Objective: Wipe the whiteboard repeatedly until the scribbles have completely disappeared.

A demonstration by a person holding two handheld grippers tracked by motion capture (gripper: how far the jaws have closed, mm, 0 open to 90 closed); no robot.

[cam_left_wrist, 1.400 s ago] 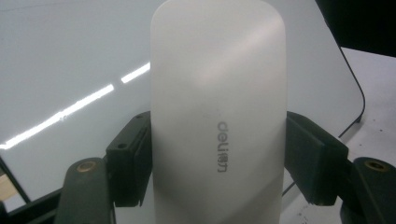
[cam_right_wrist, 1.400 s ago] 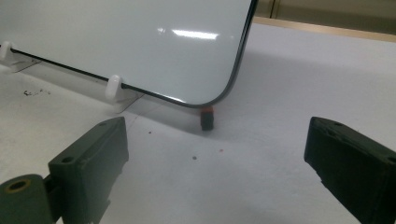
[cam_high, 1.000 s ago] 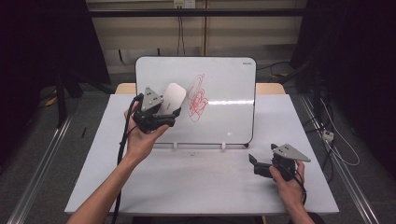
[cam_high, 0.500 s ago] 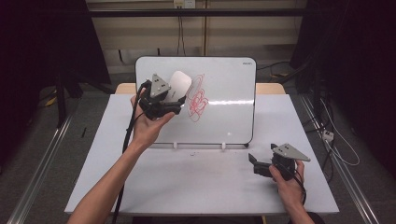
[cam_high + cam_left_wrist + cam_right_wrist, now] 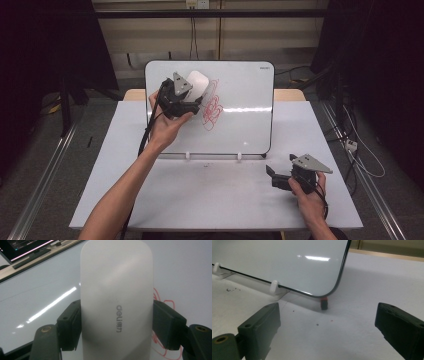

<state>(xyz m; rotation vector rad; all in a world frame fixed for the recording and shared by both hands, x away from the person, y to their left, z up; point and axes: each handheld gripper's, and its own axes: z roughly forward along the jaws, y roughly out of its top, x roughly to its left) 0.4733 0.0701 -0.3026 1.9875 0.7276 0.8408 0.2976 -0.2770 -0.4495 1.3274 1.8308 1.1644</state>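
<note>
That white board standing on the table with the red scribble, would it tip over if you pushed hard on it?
Possibly. The glossy white whiteboard leans back on small white clips along its bottom edge, so a firm shove high up might tip or slide it. Its thin flat panel probably makes it light. The smooth white eraser likely glides easily across it.

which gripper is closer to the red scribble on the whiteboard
Left. The left gripper holds a white eraser right beside the red scribble; the right gripper rests low on the table, well away.

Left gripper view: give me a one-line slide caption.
Left gripper clamps a white Deli eraser against the whiteboard, beside red scribbles.
</note>
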